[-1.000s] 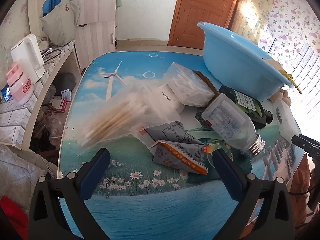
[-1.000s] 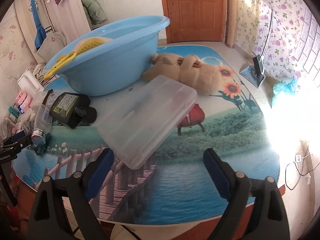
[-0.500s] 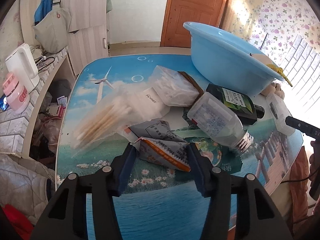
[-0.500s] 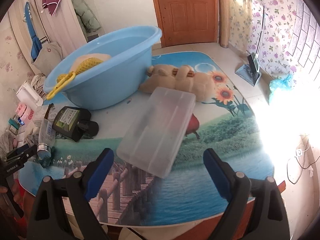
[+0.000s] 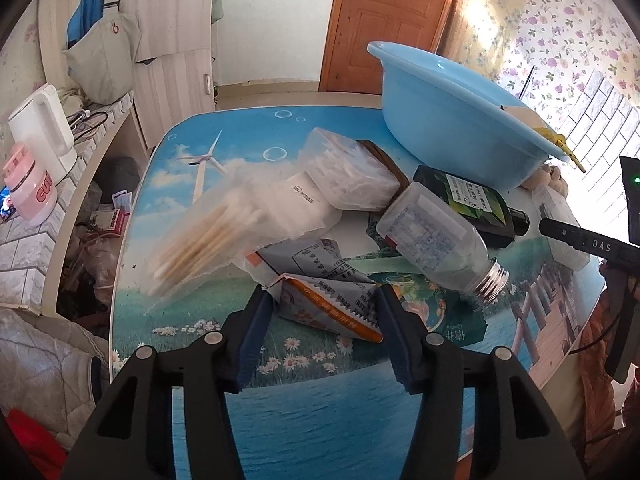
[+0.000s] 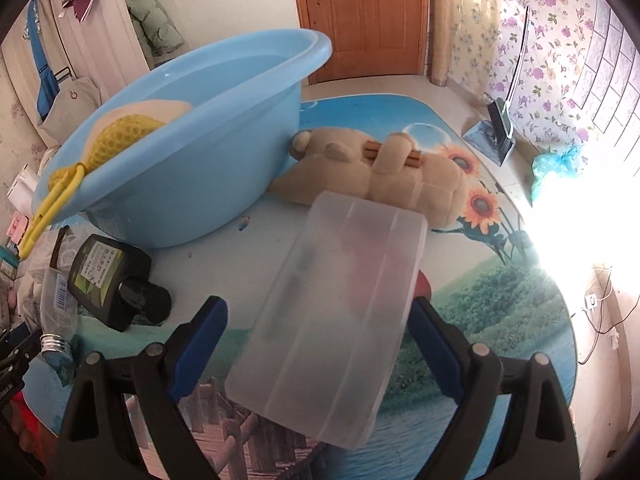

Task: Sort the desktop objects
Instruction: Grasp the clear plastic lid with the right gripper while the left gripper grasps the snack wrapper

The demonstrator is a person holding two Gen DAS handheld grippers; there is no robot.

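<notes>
The orange packet (image 5: 328, 304) lies at six o'clock in the pile on the table (image 5: 320, 408), between the jaws of my left gripper (image 5: 322, 330). Those jaws are opening a bit, with the pads at its two edges. I should squeeze gently and lift straight up toward the blue basin (image 5: 452, 120) at one o'clock. My right gripper (image 6: 316, 336) stands wide around the clear plastic box (image 6: 332, 304), gripping nothing.

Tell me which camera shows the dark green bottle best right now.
The left wrist view: the dark green bottle lies on its side beside the blue basin, label and black cap both visible. The right wrist view also shows it, but smaller, near the left edge, its label harder to read.
</notes>
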